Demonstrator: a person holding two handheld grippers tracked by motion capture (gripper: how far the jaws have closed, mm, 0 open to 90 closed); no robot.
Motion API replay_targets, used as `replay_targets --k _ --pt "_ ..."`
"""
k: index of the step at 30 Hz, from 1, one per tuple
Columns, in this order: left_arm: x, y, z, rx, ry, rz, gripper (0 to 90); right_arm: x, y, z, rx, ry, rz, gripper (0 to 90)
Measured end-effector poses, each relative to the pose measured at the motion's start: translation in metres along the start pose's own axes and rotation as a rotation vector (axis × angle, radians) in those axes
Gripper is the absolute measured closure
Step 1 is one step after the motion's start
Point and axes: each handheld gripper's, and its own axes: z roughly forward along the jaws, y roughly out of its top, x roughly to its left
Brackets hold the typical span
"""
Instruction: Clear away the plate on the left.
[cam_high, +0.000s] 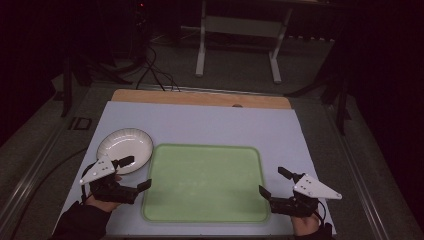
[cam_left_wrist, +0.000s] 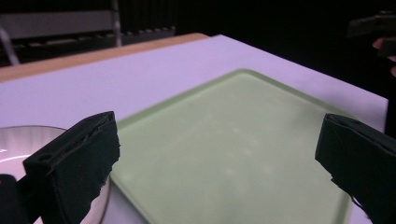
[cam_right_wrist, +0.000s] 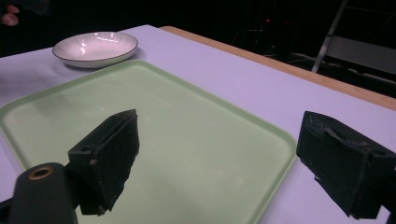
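Left gripper (cam_high: 134, 173) held at the tray's left edge, jaws spread wide with nothing between them; one jaw over the near rim of the white bowl (cam_high: 125, 149), the other just over the tray's left rim. Right gripper (cam_high: 274, 181) held at the tray's right edge, jaws likewise parted and empty, one over the tray's rim and the other out over the cloth. Seen along the left gripper (cam_left_wrist: 215, 154): green tray (cam_left_wrist: 233, 140) stretched ahead, bowl (cam_left_wrist: 14, 144) low beside the left-hand jaw. Seen along the right gripper (cam_right_wrist: 219, 154): tray (cam_right_wrist: 177, 121) beneath and ahead, bowl (cam_right_wrist: 95, 48) resting on the cloth just beyond the tray's far corner. Green tray (cam_high: 205, 182) bare, lying flat in the middle of a pale lavender cloth (cam_high: 210, 122). Bowl empty, touching or nearly touching the tray's upper left corner. Wooden table edge (cam_high: 200, 97) exposed along the cloth's far side.
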Motion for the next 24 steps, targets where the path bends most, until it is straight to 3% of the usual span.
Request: replay_targets --k 7,8,13,16,18,24 --pt "-0.003 0.002 0.005 0.034 -0.037 0.016 0.0 0.001 0.000 -0.001 -0.002 0.000 -0.003 13.1" --pt "-0.007 0.003 0.007 0.047 -0.059 0.043 0.0 0.002 0.001 -0.001 -0.001 0.003 -0.008 13.2" --pt "-0.014 0.006 0.013 0.070 -0.098 0.076 0.0 0.004 0.001 -0.002 -0.002 0.011 -0.011 13.1" --pt "-0.022 0.012 0.018 0.089 -0.128 0.091 0.0 0.006 0.002 -0.006 -0.022 0.013 -0.017 13.1" --pt "-0.025 0.018 0.019 0.082 -0.165 0.072 0.0 0.007 0.002 -0.007 -0.029 0.017 -0.017 13.1" --pt "-0.034 0.034 0.019 0.110 -0.199 0.113 0.0 0.008 0.003 -0.006 -0.036 0.027 -0.024 13.1"
